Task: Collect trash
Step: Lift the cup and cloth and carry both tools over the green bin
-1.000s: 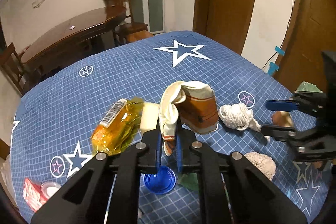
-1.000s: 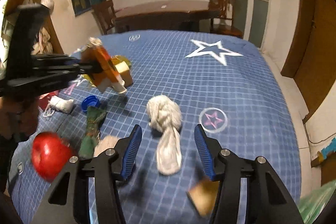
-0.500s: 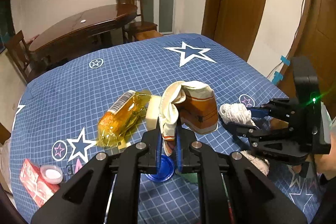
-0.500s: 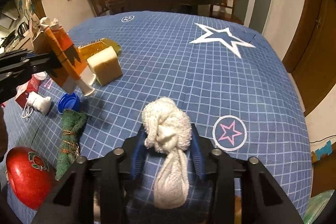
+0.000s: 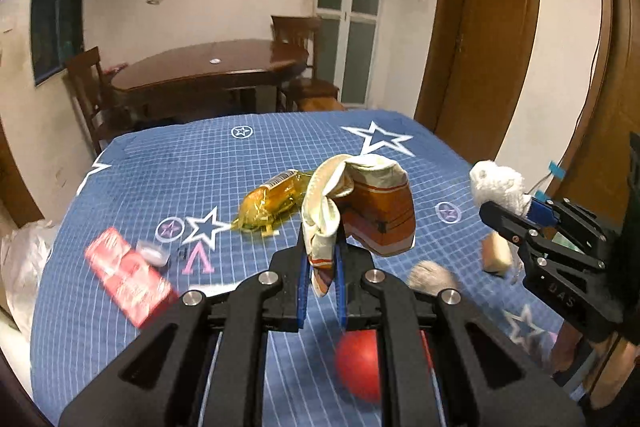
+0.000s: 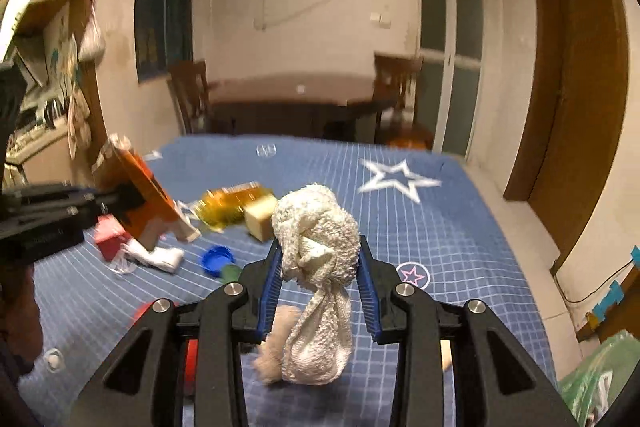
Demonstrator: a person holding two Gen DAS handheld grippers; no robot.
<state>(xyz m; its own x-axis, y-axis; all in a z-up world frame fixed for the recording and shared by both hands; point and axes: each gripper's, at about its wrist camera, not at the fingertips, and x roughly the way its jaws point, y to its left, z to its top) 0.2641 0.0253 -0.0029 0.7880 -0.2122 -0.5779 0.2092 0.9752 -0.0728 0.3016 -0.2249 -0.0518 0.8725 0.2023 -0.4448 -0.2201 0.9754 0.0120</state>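
Observation:
My left gripper [image 5: 320,263] is shut on a crumpled orange and white carton [image 5: 376,211] and holds it above the blue star cloth [image 5: 160,187]; the carton also shows in the right wrist view [image 6: 140,195]. My right gripper [image 6: 320,263] is shut on a knotted white cloth [image 6: 316,239], lifted off the table, its tail hanging down. That cloth also shows at the right of the left wrist view [image 5: 498,185].
On the cloth lie a yellow plastic wrapper [image 5: 272,205], a red packet [image 5: 128,277], a small white cup [image 5: 152,251], a red apple [image 5: 358,363], a tan block [image 6: 260,221], a blue lid [image 6: 217,259] and a fluffy beige ball [image 5: 434,277]. A green bag [image 6: 596,379] sits low right.
My right gripper closed on the white cloth and lifted it off the table. My left gripper rose and pulled back with the carton still in it.

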